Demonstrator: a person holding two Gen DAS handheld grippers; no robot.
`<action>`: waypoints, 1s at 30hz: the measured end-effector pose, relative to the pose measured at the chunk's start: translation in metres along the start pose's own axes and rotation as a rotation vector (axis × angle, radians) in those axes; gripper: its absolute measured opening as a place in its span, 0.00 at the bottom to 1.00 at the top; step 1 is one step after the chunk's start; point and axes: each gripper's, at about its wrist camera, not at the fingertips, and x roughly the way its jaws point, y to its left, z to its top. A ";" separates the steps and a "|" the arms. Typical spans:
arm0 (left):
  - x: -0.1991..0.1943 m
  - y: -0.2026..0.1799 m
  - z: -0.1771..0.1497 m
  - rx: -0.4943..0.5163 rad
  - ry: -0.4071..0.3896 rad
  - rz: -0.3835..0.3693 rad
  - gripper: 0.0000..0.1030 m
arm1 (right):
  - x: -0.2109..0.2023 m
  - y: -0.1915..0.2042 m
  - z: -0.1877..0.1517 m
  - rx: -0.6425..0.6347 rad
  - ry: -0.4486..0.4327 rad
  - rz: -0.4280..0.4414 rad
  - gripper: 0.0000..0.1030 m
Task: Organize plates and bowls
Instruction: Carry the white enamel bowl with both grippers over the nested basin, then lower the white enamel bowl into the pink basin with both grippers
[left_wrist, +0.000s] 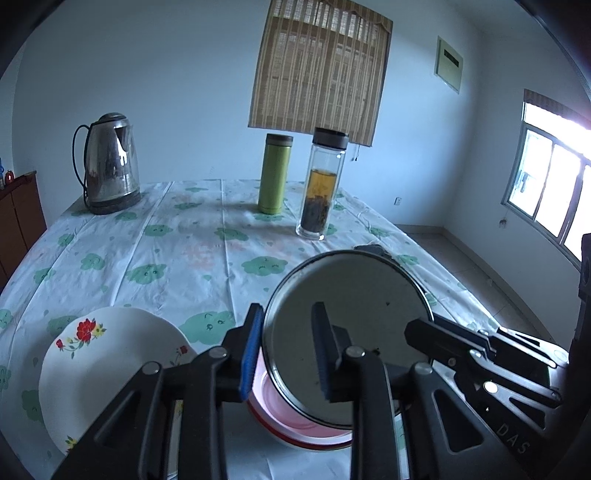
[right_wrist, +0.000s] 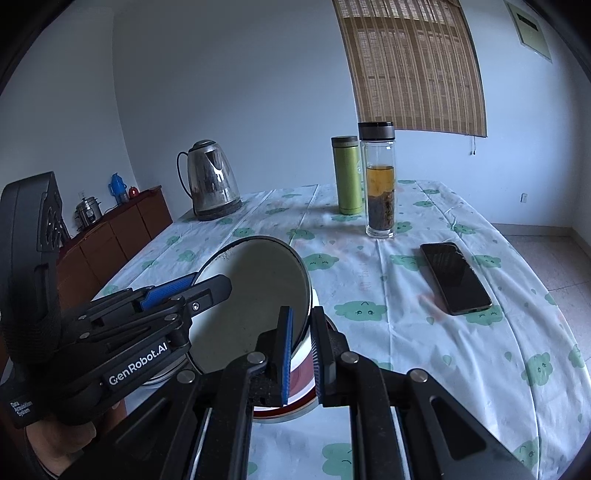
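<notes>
Both grippers, left (left_wrist: 286, 354) & right (right_wrist: 301, 356), pinch 1 steel bowl (left_wrist: 347, 332) rim above 1 pink bowl (left_wrist: 295, 424); 1 floral plate (left_wrist: 107, 365) beside.

Pale blue walls (left_wrist: 166, 74), bamboo blind (left_wrist: 321, 70) at back, bright window (left_wrist: 554, 192) on rt, tiled floor (right_wrist: 546, 258), brown wood cabinet (right_wrist: 110, 236) on lt, dim daylight.

bare cloth (right_wrist: 424, 332) right, phone (right_wrist: 456, 277), bottles (right_wrist: 380, 181) behind
</notes>
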 end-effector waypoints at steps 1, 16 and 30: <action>0.001 0.001 0.000 -0.002 0.007 0.003 0.22 | 0.001 0.000 0.000 -0.001 0.005 0.001 0.11; 0.015 0.011 -0.006 -0.027 0.081 0.011 0.22 | 0.024 0.000 -0.009 0.015 0.079 0.010 0.11; 0.024 0.011 -0.010 -0.020 0.121 0.017 0.22 | 0.032 -0.003 -0.014 0.020 0.118 0.002 0.11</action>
